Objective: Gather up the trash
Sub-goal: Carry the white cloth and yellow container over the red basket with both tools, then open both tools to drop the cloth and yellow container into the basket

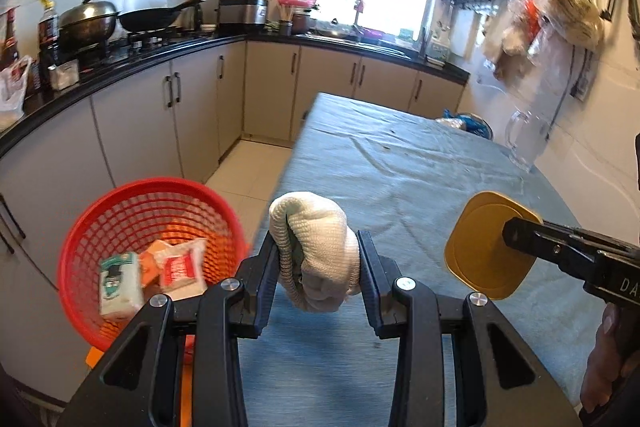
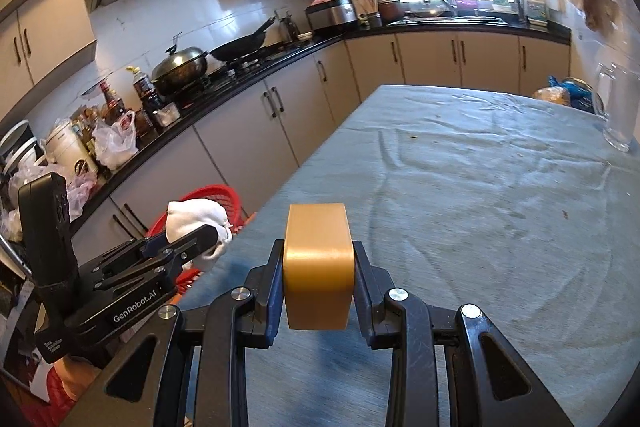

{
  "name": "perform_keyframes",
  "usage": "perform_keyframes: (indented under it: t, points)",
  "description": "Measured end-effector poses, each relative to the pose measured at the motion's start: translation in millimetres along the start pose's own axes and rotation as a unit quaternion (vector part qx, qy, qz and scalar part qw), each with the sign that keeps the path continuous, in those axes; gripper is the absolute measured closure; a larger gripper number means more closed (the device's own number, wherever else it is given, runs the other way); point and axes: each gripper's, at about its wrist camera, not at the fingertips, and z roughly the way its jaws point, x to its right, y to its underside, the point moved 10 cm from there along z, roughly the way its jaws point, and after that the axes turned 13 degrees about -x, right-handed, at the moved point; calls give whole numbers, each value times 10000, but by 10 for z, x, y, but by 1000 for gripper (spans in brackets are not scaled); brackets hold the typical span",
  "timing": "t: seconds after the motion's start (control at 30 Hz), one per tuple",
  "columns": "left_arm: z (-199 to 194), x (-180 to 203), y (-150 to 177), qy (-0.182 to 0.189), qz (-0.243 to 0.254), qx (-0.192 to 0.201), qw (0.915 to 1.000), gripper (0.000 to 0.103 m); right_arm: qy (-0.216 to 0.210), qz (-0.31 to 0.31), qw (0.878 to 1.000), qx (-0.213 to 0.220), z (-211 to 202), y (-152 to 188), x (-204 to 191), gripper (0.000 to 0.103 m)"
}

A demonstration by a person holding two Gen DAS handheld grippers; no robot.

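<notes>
My left gripper (image 1: pixel 318 259) is shut on a balled white cloth (image 1: pixel 314 247) and holds it above the table's left edge, just right of the red mesh basket (image 1: pixel 100 223). The basket stands on the floor and holds several crumpled packets (image 1: pixel 120 279). My right gripper (image 2: pixel 318 267) is shut on a gold rounded container (image 2: pixel 318 263) above the blue-grey tablecloth (image 2: pixel 480 207). In the left wrist view the gold container (image 1: pixel 480 247) shows at the right, held by the right gripper (image 1: pixel 520 231). The cloth (image 2: pixel 196 223) and left gripper (image 2: pixel 192 239) show at the left of the right wrist view, with the basket (image 2: pixel 216 193) behind.
A glass jug (image 2: pixel 618 107) stands at the table's far right, with blue and orange bags (image 2: pixel 568 93) behind it. A black countertop (image 1: pixel 120 67) with pots, bottles and bags runs along the left and back. Tiled floor (image 1: pixel 248 171) lies between table and cabinets.
</notes>
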Motion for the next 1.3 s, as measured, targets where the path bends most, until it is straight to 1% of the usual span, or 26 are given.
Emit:
perform_keyframes:
  t: [0.3,0.57,0.7,1.0,1.13,1.3]
  points:
    - [-133,-688,-6,-214,-562,124,9981,67,-292,-371,9985,-261,350,-176,-605,70]
    - [-150,-1254,110,-406,-976,76,9944,67,-593,-474,9959,-487,691,-258,-1076,70]
    - [-119,-1512,171,-448,-1177,23,9920,67,-639,-540,9948,-586,847,-287,-1258,70]
    - [-10,-1745,253,-423,-1342,-100,9900,67,-727,-530,9927,-804,1163,-357,-1495,70]
    - [40,-1778,292,-421,-1355,-163,9898,67,-773,-442,9919,-902,1298,-376,-1519,70]
    - [125,-1785,317,-420,-1277,-256,9906,67,-732,-348,9921,-956,1443,-411,-1502,70]
